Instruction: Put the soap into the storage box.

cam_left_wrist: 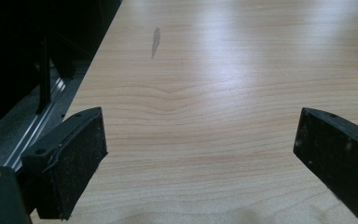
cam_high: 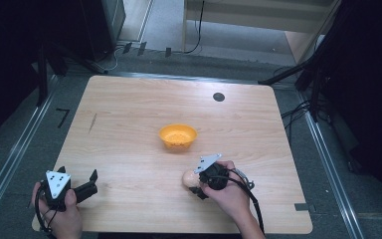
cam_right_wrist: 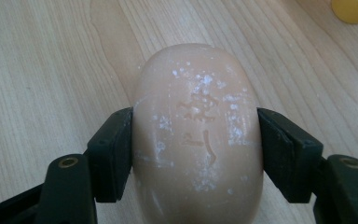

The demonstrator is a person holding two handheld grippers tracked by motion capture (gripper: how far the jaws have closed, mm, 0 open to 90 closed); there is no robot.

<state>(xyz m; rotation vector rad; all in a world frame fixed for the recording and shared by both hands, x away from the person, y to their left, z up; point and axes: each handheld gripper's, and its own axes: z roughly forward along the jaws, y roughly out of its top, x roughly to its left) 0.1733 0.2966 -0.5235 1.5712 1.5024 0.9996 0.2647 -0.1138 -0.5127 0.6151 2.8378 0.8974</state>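
Soap bar point(cam_right_wrist: 198, 135), pale peach, embossed, white-flecked: on the counter point(cam_high: 129, 129), near-right of centre, clamped on both sides by the right tool point(cam_right_wrist: 196, 149). Orange bowl point(cam_high: 178, 136): centre, just beyond the soap. Left tool point(cam_left_wrist: 200, 154): near-left corner, jaws spread wide, nothing between them.

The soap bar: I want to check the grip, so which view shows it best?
The right gripper view: the soap bar is close up, with fingers pressed on both sides. In the high view it is a small, half-hidden lump. The left gripper view looks across bare table.
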